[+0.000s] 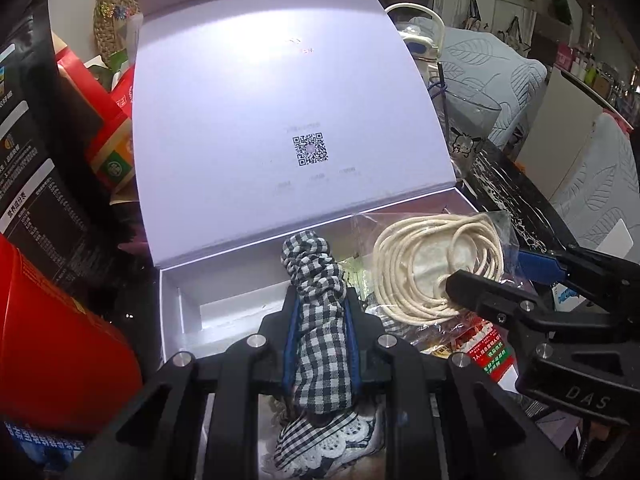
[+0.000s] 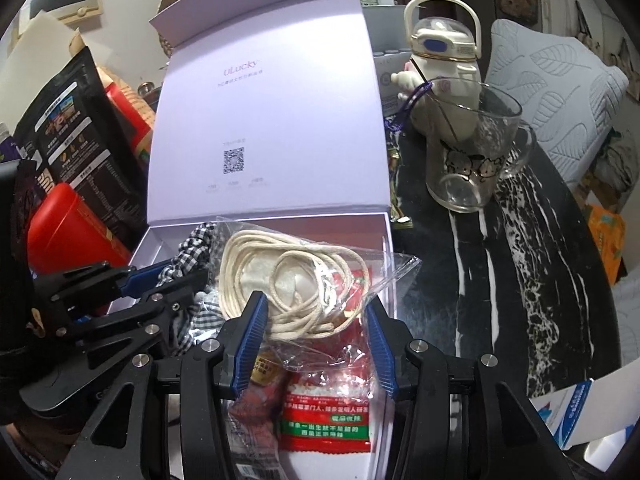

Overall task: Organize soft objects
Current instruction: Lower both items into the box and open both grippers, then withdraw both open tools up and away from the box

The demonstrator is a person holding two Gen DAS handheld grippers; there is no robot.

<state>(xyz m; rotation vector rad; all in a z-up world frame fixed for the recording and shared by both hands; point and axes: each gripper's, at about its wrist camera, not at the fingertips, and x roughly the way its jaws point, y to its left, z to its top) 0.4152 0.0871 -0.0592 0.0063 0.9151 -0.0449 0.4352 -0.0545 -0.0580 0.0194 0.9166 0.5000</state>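
Soft objects are shown gathered in a white box (image 2: 384, 248), whose tall lid (image 2: 264, 120) is propped upright behind it, on a black marbled table (image 2: 512, 280). Beside the box, on the table, a glass mug (image 2: 472, 152) is seen in front of a white bottle (image 2: 444, 52). A clear bag of cream cord (image 2: 288, 284) is laid across the right side of the box, over a red snack packet (image 2: 324, 412). The right gripper (image 2: 316, 328) is held with its jaws spread wide, one finger on each side of the near end of the bag, with nothing clamped. A black-and-white checked fabric roll (image 1: 320, 316) is squeezed between the blue pads (image 1: 294, 344) of the left gripper (image 1: 320, 304), its far end projecting over the open box, just left of the cord bag.
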